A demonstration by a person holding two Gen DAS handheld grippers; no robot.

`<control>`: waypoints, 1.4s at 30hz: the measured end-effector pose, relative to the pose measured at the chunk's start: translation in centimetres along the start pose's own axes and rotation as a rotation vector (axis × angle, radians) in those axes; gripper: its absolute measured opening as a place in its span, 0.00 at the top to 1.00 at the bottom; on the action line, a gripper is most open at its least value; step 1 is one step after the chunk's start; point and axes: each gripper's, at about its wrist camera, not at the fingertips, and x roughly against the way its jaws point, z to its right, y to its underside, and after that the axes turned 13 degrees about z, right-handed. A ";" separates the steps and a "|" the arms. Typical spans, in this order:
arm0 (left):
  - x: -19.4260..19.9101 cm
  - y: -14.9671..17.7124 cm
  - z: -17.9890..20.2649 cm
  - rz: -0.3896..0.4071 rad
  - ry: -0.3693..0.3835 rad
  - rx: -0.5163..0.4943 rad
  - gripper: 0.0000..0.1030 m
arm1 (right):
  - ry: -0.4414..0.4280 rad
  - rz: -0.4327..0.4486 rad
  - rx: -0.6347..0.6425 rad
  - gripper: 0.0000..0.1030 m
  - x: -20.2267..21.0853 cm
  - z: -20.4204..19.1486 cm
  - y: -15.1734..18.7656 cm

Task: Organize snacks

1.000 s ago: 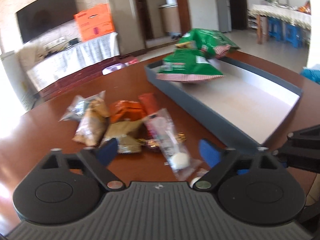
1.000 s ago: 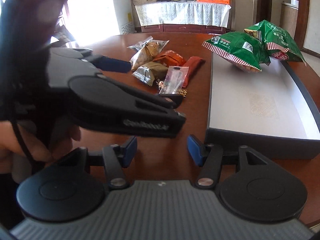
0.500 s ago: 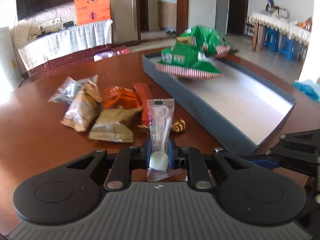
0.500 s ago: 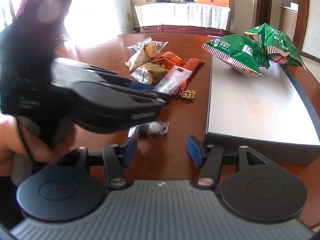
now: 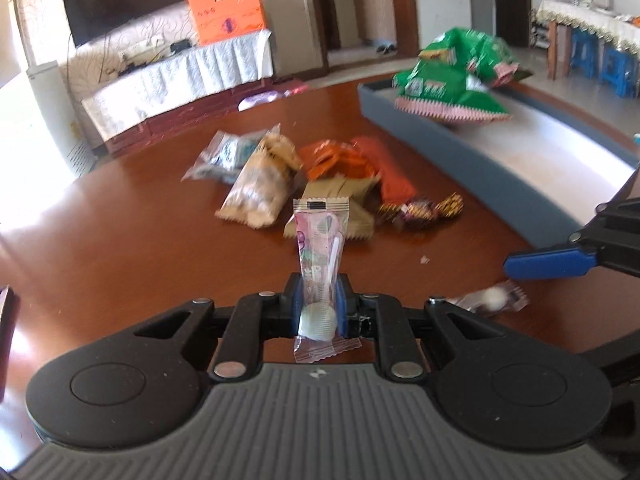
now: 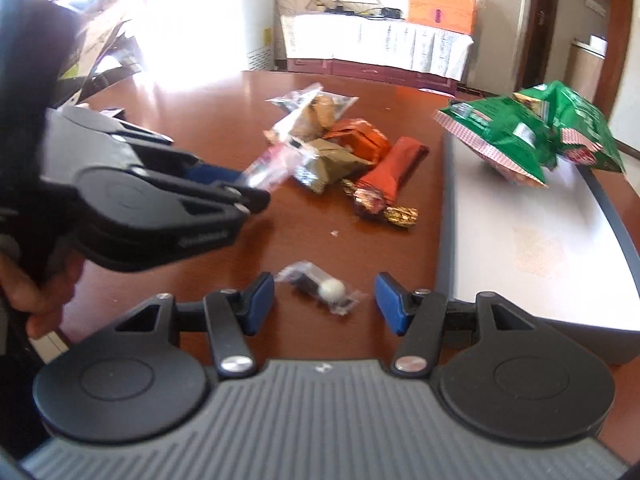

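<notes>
So the left gripper [image 5: 318,300] is clamped on a long clear lolly packet [image 5: 320,252], pinching it low down, right around the white ball end, so the rest of the wrapper sticks up and forward past the blue pads. Grabbing it at the fat end makes sense: that's the only stiff bit, and the flat film would probably just slip out. From the right wrist view the packet looks lifted off the table, pointing toward the snack pile.

The right gripper [image 6: 324,300] is wide open, its two blue pads sitting either side of a second small lolly packet [image 6: 320,288] that's lying flat on the brown table [image 6: 200,112]. It isn't touching it yet, just lined up over it, so the guess is that's the next grab.

The rest of the snacks are bunched mid-table: a beige biscuit bag [image 5: 260,192], an orange packet [image 5: 332,158], a red bar [image 5: 390,172], an olive packet [image 5: 340,200] and a couple of foil sweets [image 5: 424,208]. The grey tray [image 6: 540,240] sits just to the right of them, with two green chip bags [image 6: 528,132] parked at its far end. That leaves most of the tray floor free, which is likely where the small stuff is headed.

One worry: the held wrapper is floppy and could twist when it's let go.
</notes>
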 end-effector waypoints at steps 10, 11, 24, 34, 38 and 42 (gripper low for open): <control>0.2 0.1 0.2 0.003 -0.015 -0.005 0.80 | 0.004 -0.006 0.059 0.73 0.5 -0.4 -0.1; 0.2 0.0 0.3 0.004 -0.016 -0.008 0.80 | 0.003 -0.007 0.049 0.73 0.6 -0.4 -0.2; 0.4 -0.6 0.5 0.056 -0.098 -0.028 0.80 | -0.002 0.090 -0.041 0.79 2.4 1.0 -1.5; 0.0 -0.1 1.0 0.032 -0.109 -0.062 0.80 | -0.004 0.072 -0.041 0.79 2.2 1.2 -1.5; 0.2 -0.3 1.2 0.045 -0.108 -0.065 0.80 | -0.002 0.131 -0.088 0.80 3.2 1.8 -2.1; 0.1 -0.3 1.4 0.039 -0.106 -0.073 0.80 | -0.011 0.150 -0.106 0.80 3.5 2.0 -2.5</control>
